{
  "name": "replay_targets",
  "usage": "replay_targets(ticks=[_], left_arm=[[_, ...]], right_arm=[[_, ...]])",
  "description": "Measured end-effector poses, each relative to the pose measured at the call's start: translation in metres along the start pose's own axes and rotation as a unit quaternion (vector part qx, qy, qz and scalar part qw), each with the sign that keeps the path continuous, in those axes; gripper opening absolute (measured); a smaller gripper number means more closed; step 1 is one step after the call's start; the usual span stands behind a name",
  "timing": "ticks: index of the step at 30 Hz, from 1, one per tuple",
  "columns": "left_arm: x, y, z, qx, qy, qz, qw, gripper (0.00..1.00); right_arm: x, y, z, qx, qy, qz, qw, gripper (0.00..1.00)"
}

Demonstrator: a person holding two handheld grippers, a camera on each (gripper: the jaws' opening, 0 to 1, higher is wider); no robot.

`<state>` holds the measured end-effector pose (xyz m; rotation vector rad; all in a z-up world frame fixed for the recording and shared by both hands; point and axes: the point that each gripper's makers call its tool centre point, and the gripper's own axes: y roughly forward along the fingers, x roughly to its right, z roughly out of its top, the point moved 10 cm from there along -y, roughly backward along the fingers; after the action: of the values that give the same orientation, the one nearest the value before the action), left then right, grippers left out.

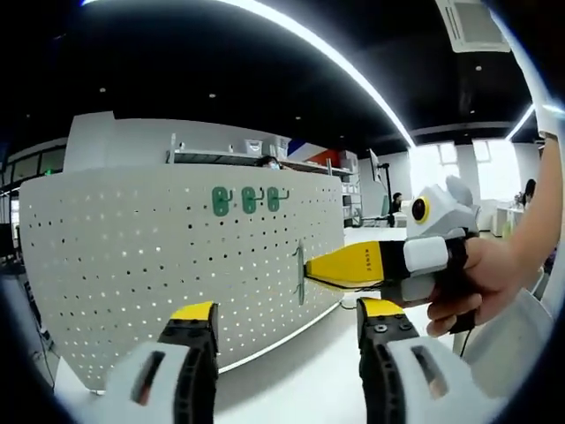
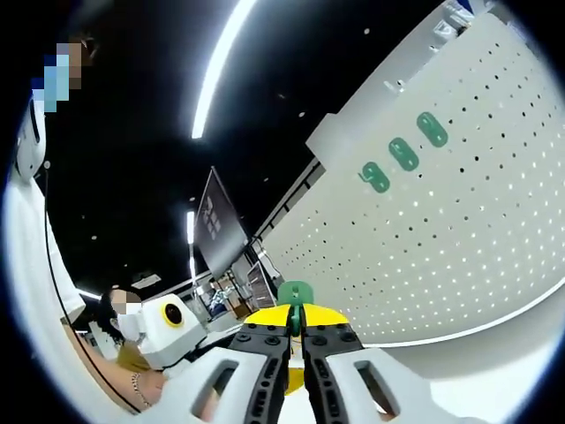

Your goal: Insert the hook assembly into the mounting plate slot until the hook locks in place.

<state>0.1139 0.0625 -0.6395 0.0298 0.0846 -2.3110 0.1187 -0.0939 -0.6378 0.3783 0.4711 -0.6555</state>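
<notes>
Here, in the left gripper view, the left gripper [image 1: 287, 353] is held open and empty below the pegboard [image 1: 159, 274]; the right gripper [image 1: 309, 269] is seen pressed toward the board's edge, where a green hook [image 1: 300, 274] is met. Three hooks [image 1: 249, 200] are already mounted.

In the right gripper view, the hook is seen clamped between closed jaws. Insertion is judged under way; a firm, aligned push is called for.

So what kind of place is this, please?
Probably an open office or lab. A white perforated pegboard stands on a table and carries three green hooks. Long ceiling light strips and shelving behind support this.
</notes>
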Motion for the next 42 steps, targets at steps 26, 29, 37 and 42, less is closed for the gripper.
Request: replay_targets(ticks=[26,29,37,42], left_arm=[[0.0,0.0,-0.01,-0.022,-0.01,0.001,0.9997,0.8],[0.0,0.0,-0.009,-0.022,-0.01,0.0,0.9997,0.8],[-0.005,-0.004,-0.009,-0.022,-0.009,0.002,0.9997,0.8],[-0.012,-0.012,-0.012,-0.027,-0.013,0.008,0.9995,0.79]], right_arm=[[0.011,-0.015,0.015,-0.053,-0.249,-0.164,0.9531,0.01],[0.012,-0.015,0.016,-0.055,-0.247,-0.166,0.9531,0.01],[0.019,-0.016,0.03,-0.047,-0.25,-0.176,0.951,0.01],[0.03,-0.017,0.048,-0.035,-0.252,-0.191,0.948,0.01]])
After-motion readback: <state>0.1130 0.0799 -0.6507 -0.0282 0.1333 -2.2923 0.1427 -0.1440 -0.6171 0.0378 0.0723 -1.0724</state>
